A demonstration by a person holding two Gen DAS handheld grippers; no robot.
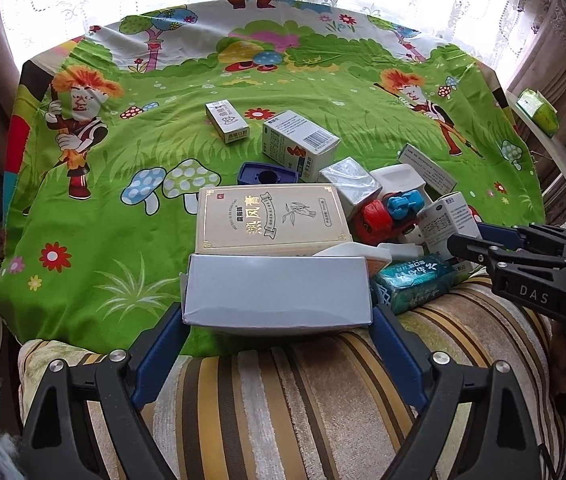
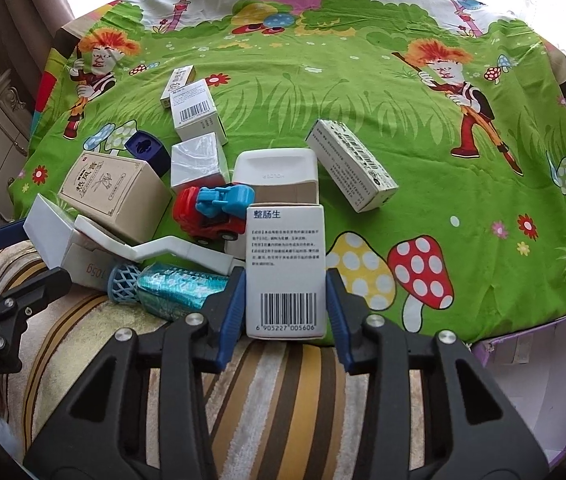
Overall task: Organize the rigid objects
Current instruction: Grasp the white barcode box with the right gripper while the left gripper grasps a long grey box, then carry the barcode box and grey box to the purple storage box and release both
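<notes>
My left gripper (image 1: 277, 320) is shut on a pale grey-white box (image 1: 277, 292) at the near edge of the green cartoon cloth (image 1: 123, 208). My right gripper (image 2: 286, 300) is shut on a white medicine box with a barcode (image 2: 286, 264). It also shows at the right of the left wrist view (image 1: 449, 220), with the right gripper (image 1: 479, 244) on it. Between them lies a pile: a beige box with Chinese characters (image 1: 271, 216), a red and blue toy car (image 2: 215, 210), a teal packet (image 2: 179, 284), a white scoop (image 2: 163, 250) and a white container (image 2: 277, 176).
Farther back lie two white boxes (image 1: 299, 142) (image 1: 227, 120), a dark blue holder (image 1: 267, 174), a clear-wrapped box (image 2: 199, 162) and a long white box (image 2: 351, 164). A striped cushion (image 2: 283, 392) is in front. A purple box (image 2: 543, 380) stands at the lower right.
</notes>
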